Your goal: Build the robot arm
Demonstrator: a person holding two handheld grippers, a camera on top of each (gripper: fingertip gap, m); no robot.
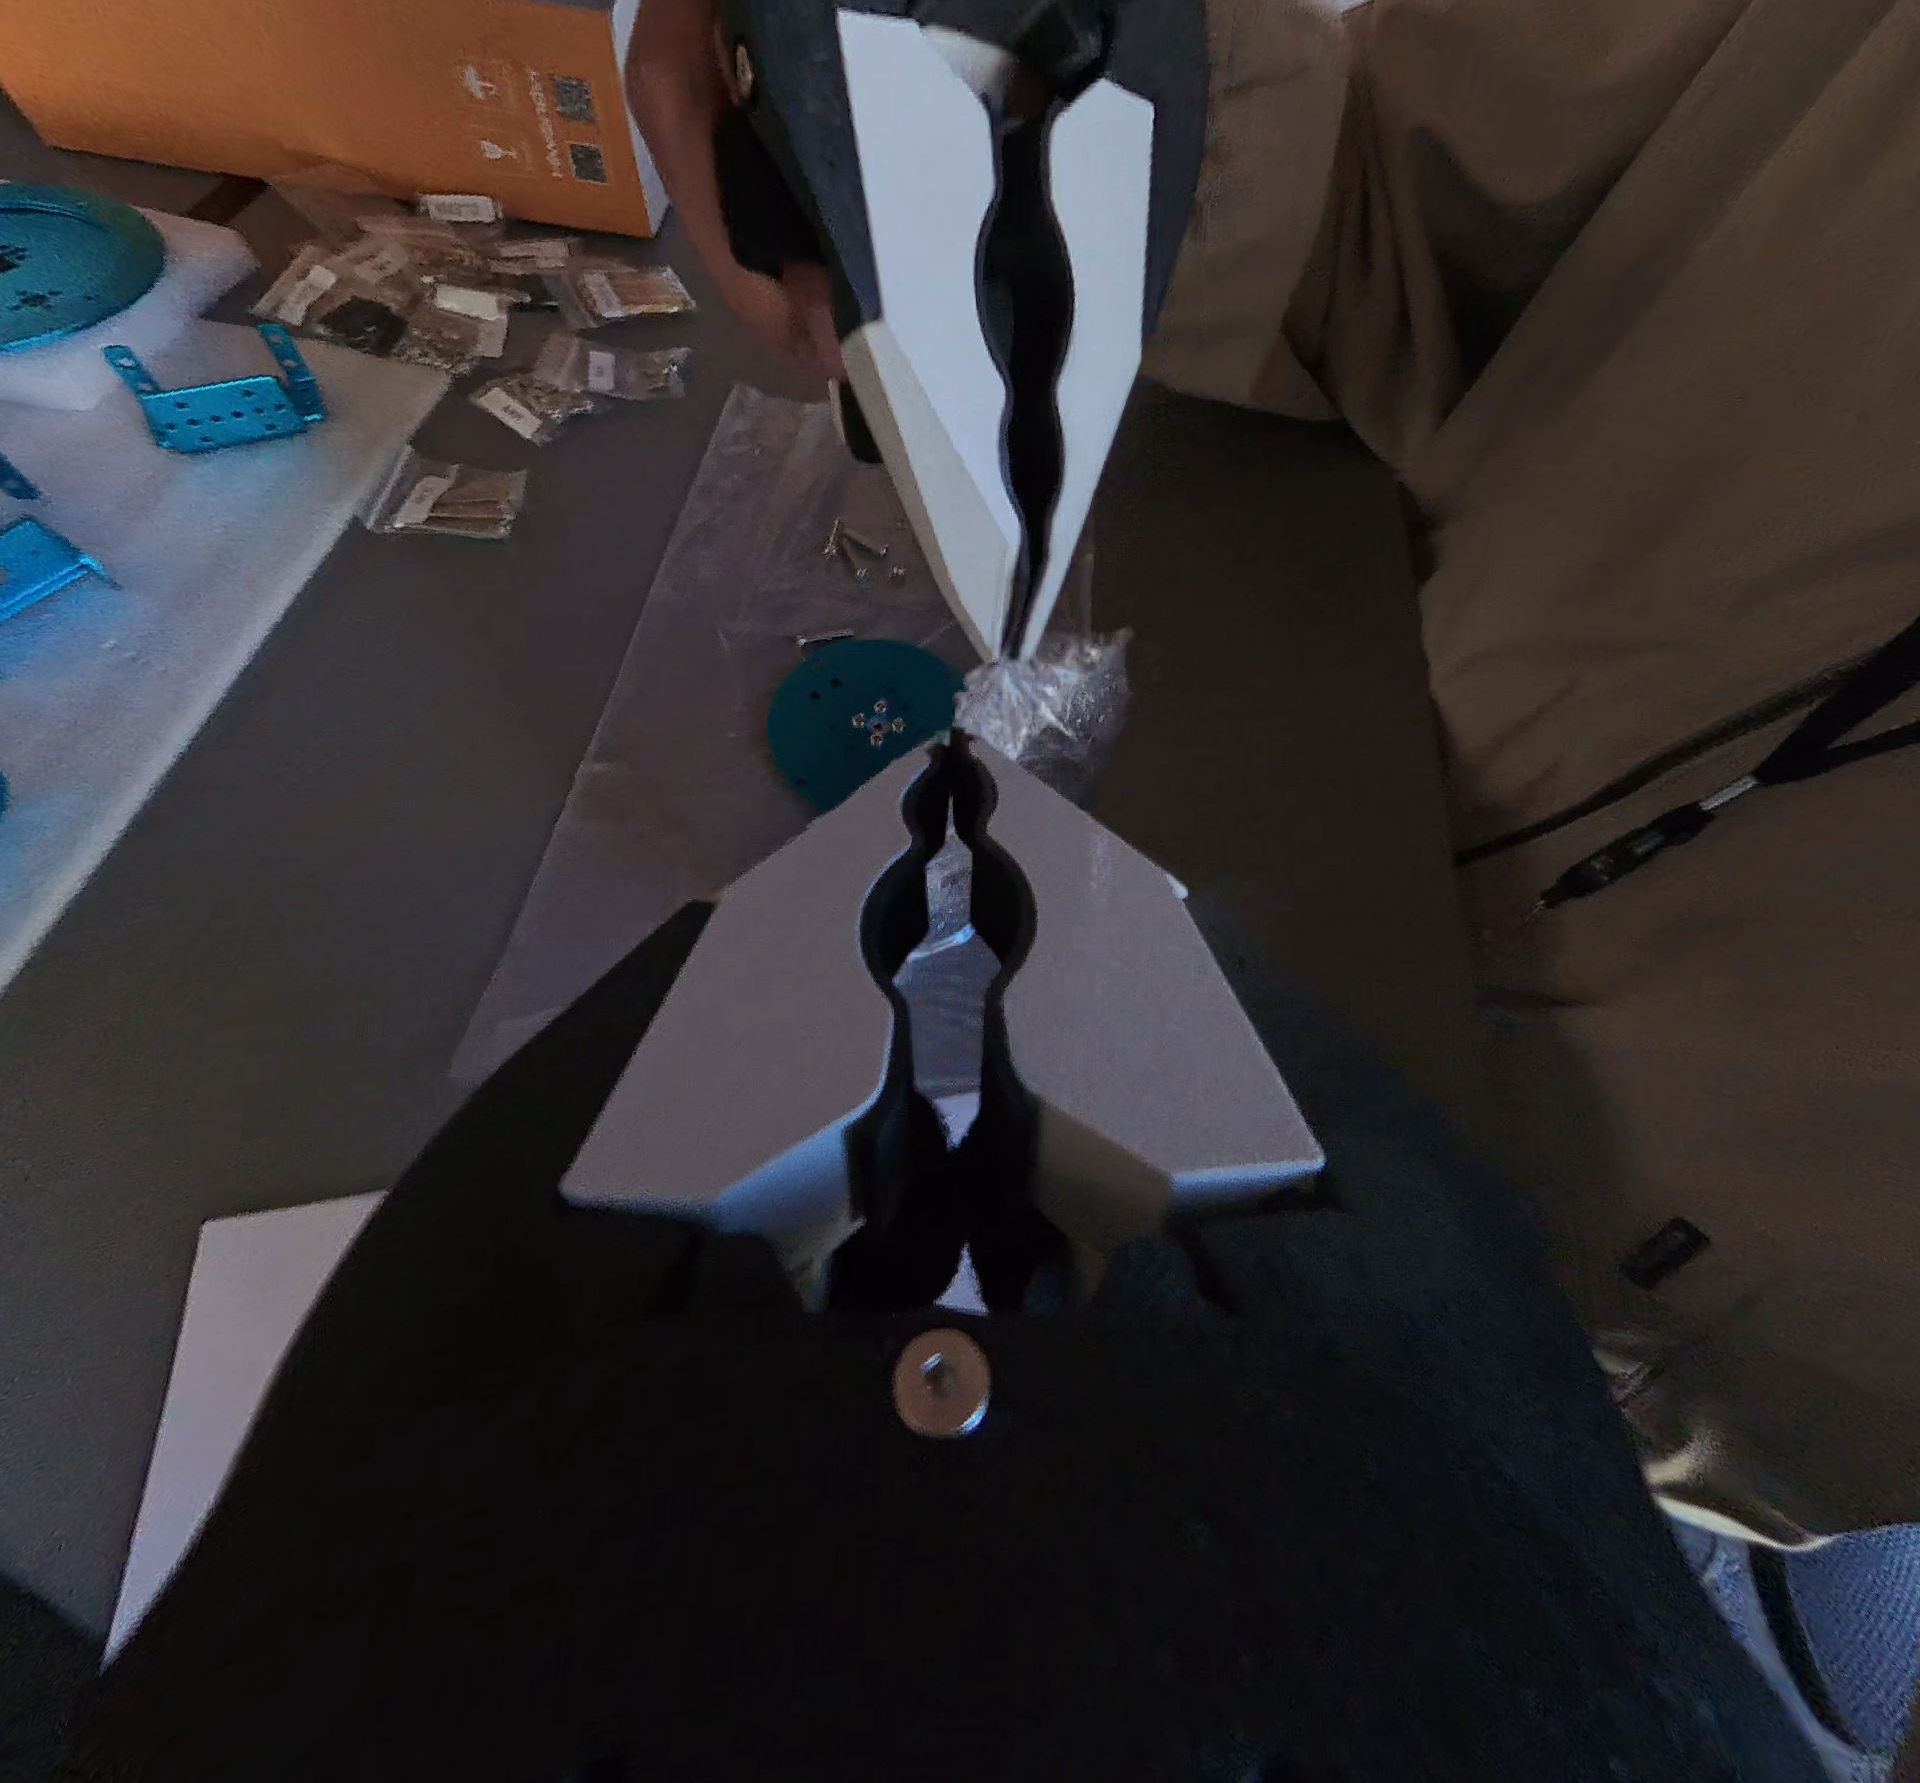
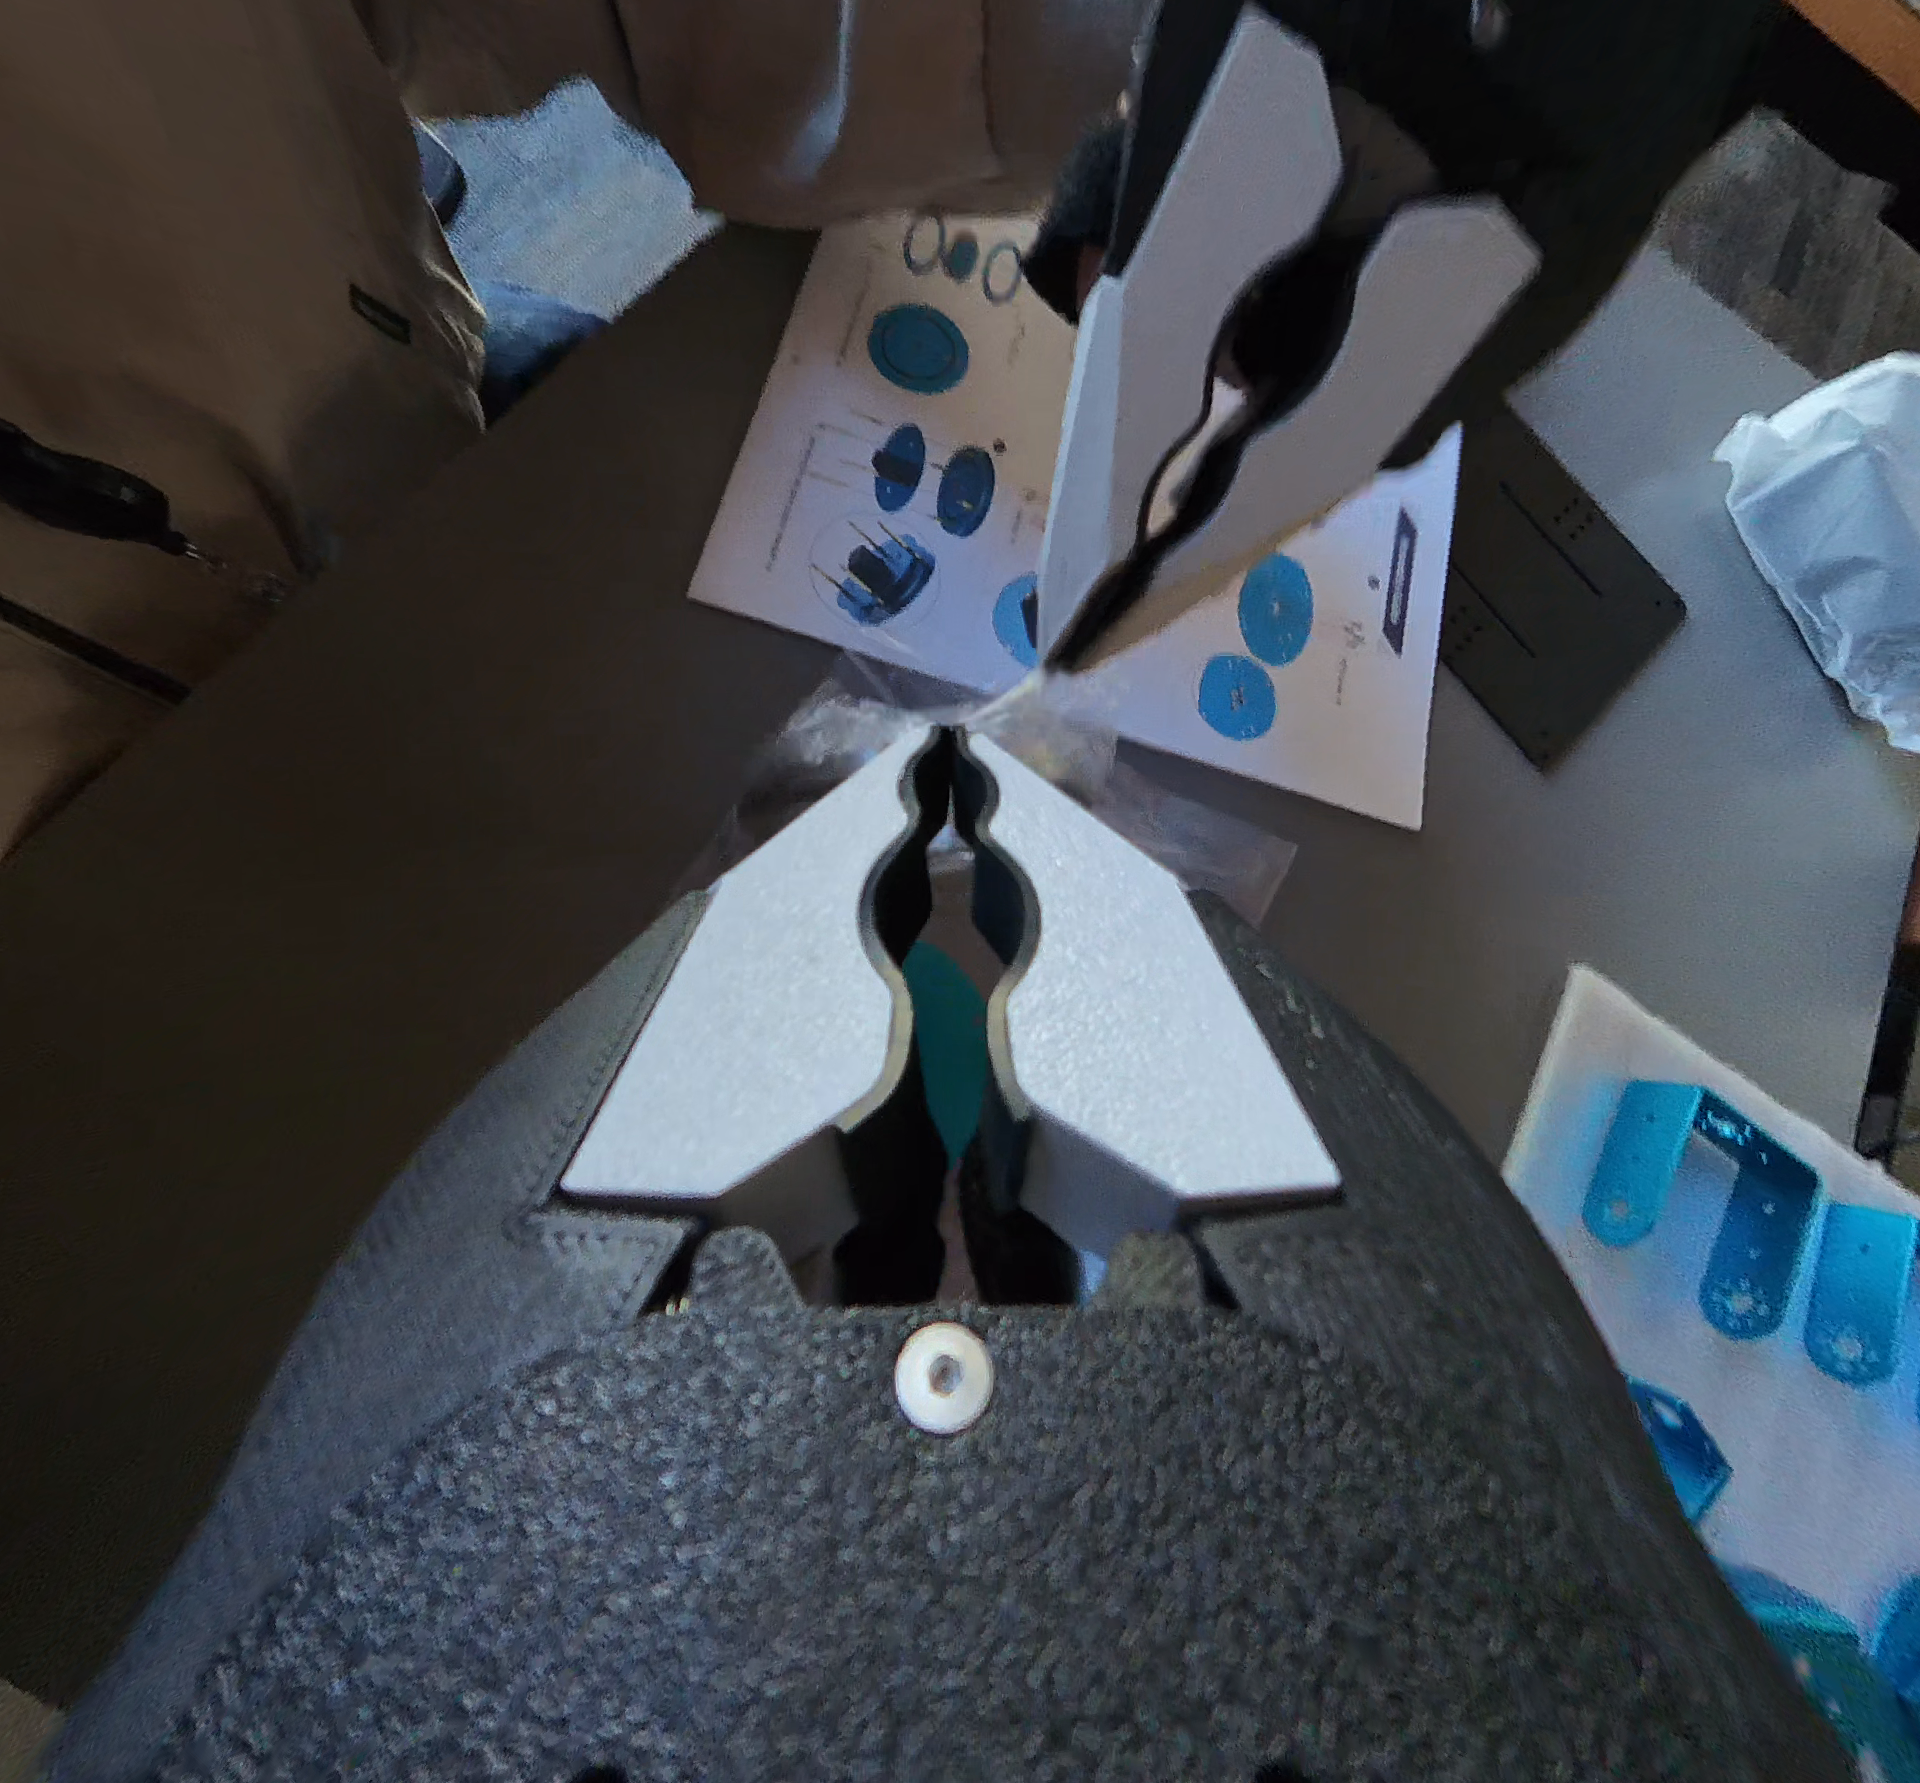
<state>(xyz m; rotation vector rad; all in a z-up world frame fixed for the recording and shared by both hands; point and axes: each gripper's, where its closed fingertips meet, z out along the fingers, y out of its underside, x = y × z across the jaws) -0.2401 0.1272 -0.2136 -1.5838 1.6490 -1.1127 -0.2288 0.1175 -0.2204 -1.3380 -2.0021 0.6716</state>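
Observation:
My left gripper is shut on the edge of a small crumpled clear plastic bag, held just above the dark table. My right gripper comes in from above in the left wrist view and is shut on the same bag, tip to tip with the left. In the right wrist view my right gripper pinches the bag, and the plastic is stretched taut toward the left gripper. A teal metal disc lies on the table just left of the bag.
Loose screws lie beyond the disc. Small bags of hardware, an orange box and blue brackets on white foam sit at left. A printed sheet and black plate lie ahead. A person in tan clothing is close by. My two grippers' fingertips are within a few centimetres of each other.

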